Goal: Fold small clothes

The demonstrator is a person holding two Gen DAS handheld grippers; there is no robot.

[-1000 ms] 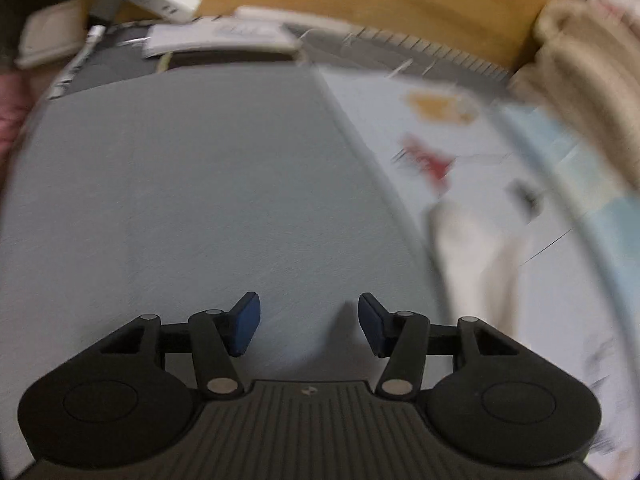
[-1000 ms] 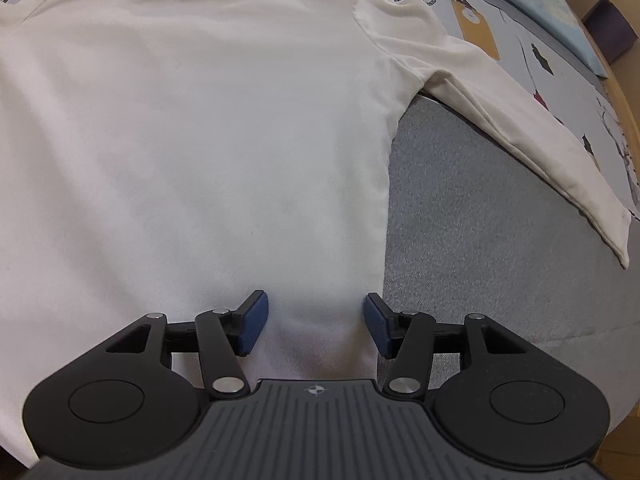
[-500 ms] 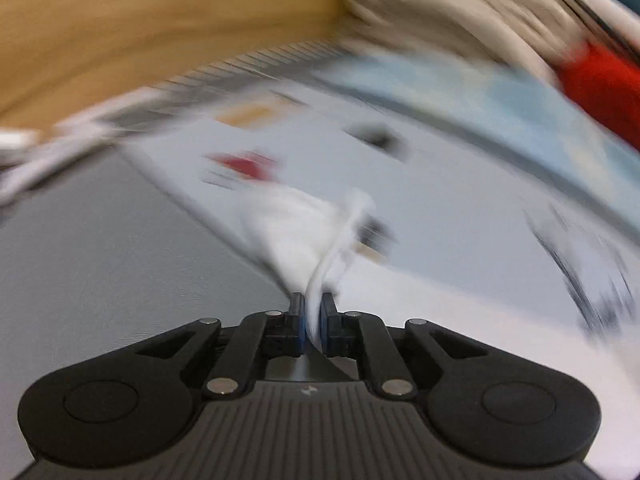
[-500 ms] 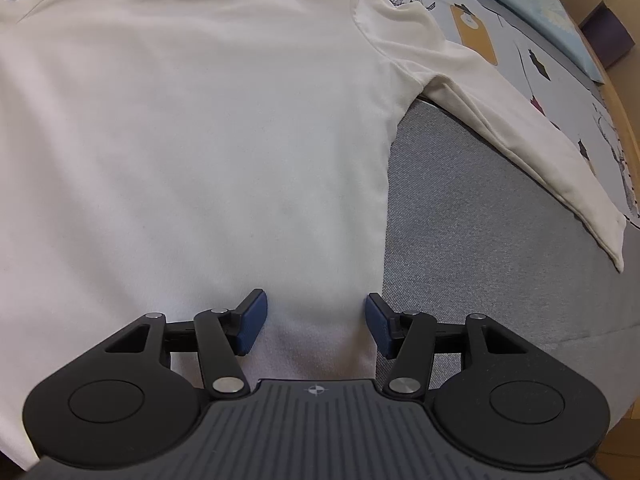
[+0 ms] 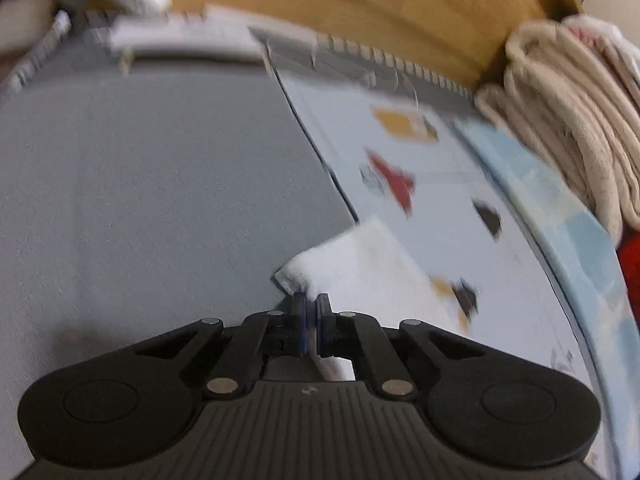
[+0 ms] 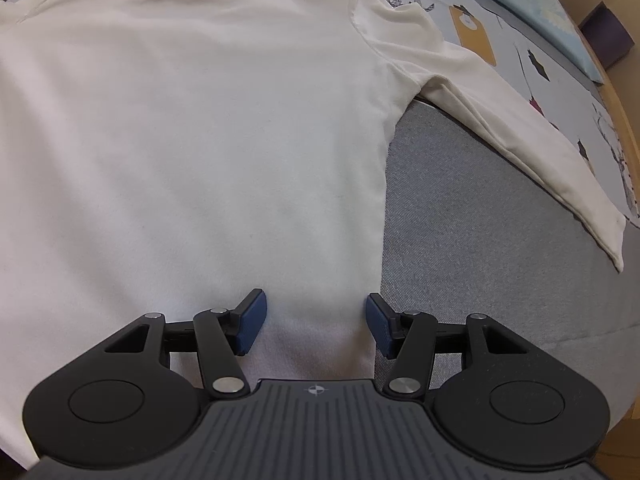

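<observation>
Closest in the left wrist view, the left gripper (image 5: 311,312) has its blue pads pressed together on a corner of white cloth, the cuff end of a sleeve (image 5: 362,264), which rises slightly out of the pinch and trails off to the right. The cuff lies where the grey bed surface (image 5: 152,184) meets a pale printed sheet (image 5: 432,184) with red, black and ochre shapes on it. Farther along, toward the sheet's right edge, a light blue panel (image 5: 560,216) runs beside a stack of folded cream towels (image 5: 568,120), with something red (image 5: 630,268) at the frame's edge below them. At the far edge of the bed stands a wooden headboard (image 5: 360,12), and blurred white objects lie toward its left corner; what they are cannot be told. In the right wrist view, the right gripper (image 6: 315,322) points steeply down with its jaws standing wide, holding nothing; its left pad is over the lower part of the cream long-sleeved shirt (image 6: 192,132), its right pad at the shirt's side edge, where the grey surface begins. The shirt lies spread flat, its body filling most of the view. Beyond, its other sleeve (image 6: 520,140) stretches diagonally across the grey surface toward the right edge, partly on the printed sheet. A dark purple box (image 6: 608,36) stands at the far right corner.
</observation>
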